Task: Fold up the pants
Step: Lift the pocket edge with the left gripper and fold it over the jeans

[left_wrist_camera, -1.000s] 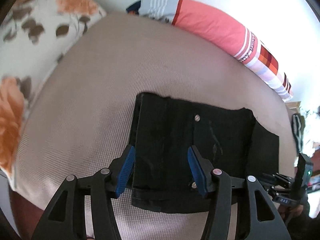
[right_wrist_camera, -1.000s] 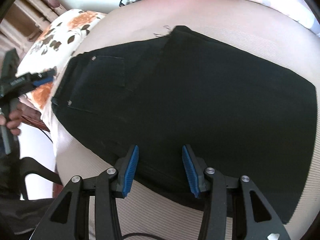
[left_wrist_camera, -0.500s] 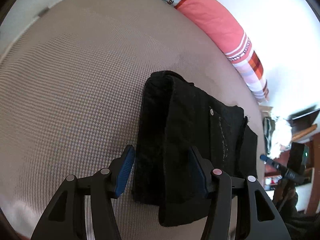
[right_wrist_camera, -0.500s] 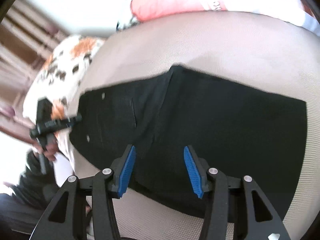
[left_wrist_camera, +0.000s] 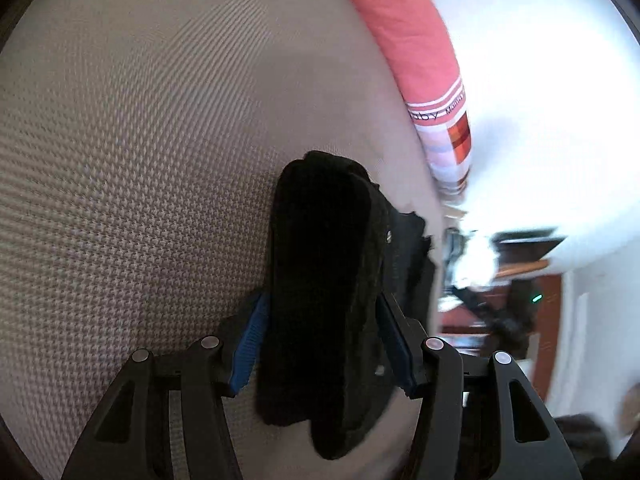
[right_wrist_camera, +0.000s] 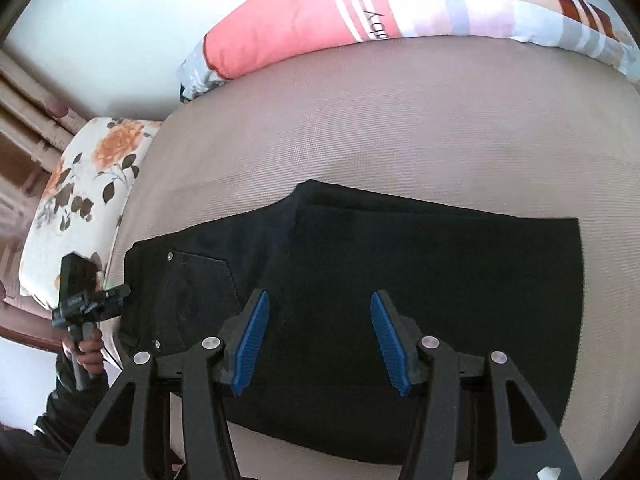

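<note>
Black pants (right_wrist_camera: 400, 280) lie flat on a beige bed cover (right_wrist_camera: 400, 128), waistband and back pocket to the left, legs to the right. My right gripper (right_wrist_camera: 318, 332) is open and hovers over the middle of the pants. In the left wrist view my left gripper (left_wrist_camera: 320, 344) has its jaws wide apart around the thick waistband end of the pants (left_wrist_camera: 324, 280), which rises between the blue pads (left_wrist_camera: 248, 344). The left gripper also shows in the right wrist view (right_wrist_camera: 86, 300) at the waistband edge.
A pink striped pillow (right_wrist_camera: 360, 12) lies along the far edge of the bed. A floral pillow (right_wrist_camera: 80, 184) lies at the left end. Dark furniture (left_wrist_camera: 520, 280) stands beyond the bed's right side in the left wrist view.
My left gripper has dropped low and moved onto the waistband end, so the pants now fill the gap between its pads. My right gripper has pulled back and risen a little above the pants.
</note>
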Motion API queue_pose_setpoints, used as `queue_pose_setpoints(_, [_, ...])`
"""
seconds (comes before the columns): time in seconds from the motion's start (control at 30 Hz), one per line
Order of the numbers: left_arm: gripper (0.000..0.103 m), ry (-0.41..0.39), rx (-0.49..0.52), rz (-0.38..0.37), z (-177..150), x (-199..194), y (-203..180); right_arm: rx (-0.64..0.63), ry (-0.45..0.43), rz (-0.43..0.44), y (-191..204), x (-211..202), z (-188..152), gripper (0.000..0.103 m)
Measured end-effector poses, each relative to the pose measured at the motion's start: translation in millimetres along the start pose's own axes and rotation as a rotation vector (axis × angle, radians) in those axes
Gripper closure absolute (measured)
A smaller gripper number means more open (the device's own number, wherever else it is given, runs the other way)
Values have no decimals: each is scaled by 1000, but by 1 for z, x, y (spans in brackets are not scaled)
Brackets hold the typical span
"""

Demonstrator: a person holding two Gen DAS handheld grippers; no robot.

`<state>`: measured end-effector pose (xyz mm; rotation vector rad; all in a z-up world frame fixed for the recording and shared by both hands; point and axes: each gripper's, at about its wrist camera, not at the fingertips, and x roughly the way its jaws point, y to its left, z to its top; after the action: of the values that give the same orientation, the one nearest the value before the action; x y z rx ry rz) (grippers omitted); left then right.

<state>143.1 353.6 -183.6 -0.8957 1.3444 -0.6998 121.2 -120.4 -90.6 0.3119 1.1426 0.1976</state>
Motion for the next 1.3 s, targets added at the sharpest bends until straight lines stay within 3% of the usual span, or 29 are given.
queue_pose_setpoints(0.13, [47,69,-19,-14,9,7,-3,-23,16,4,14,11,-2,51])
queue_pose_setpoints(0.23, [47,76,-3,-12,8,12,-8,-51,30,5,22,17,-4,51])
queue_pose_setpoints(0.4, [47,47,52,6,3,27,-25,-52,38,18,24,20,-7,51])
queue_pose_setpoints(0.63, [47,-56,84,30,2,34,-34,-17,12,58,16,15,-12,51])
queue_pose_setpoints(0.67, [52,-68,73,38,2,34,-34,-17,7,64,15,13,-14,51])
queue_pose_setpoints(0.73, [67,-90,48,102,0,34,-34,-17,-7,67,13,8,-17,51])
queue_pose_setpoints(0.8, [69,-103,36,151,-3,35,-41,-9,-26,69,6,0,-21,51])
queue_pose_setpoints(0.97, [76,-138,79,395,-13,42,-90,12,-73,56,-12,-17,-24,51])
queue_pose_setpoints(1.3, [88,-216,99,388,-48,49,-184,65,-157,73,-65,-47,-32,50])
